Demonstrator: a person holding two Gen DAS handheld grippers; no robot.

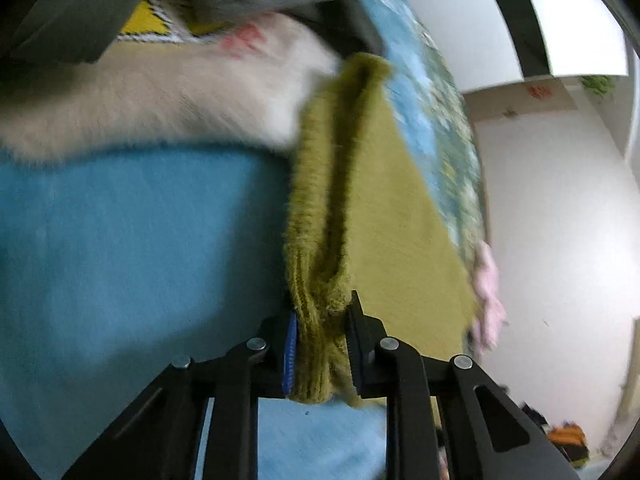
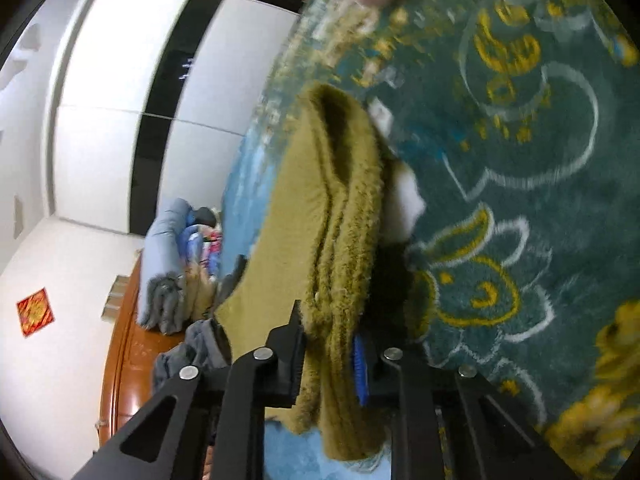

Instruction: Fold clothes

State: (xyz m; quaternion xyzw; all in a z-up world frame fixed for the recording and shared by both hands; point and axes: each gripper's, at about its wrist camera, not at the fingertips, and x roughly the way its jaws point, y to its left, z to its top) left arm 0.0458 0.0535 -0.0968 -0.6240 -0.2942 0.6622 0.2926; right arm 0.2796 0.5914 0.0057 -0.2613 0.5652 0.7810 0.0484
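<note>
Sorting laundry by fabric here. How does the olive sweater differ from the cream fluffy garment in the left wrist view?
The olive sweater is ribbed knit and clamped in the left gripper; the cream garment looks furry, bears a red mark and lies loose on the blue fabric. Both look soft.

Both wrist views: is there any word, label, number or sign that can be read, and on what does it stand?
None can be read.
Red mark on the cream garment: too blurred to read.
Red sign on the wall: too small to read.
Red-and-gold diamond paper on the wall: its characters are too small to read.
The olive sweater in both grippers shows no label.
</note>
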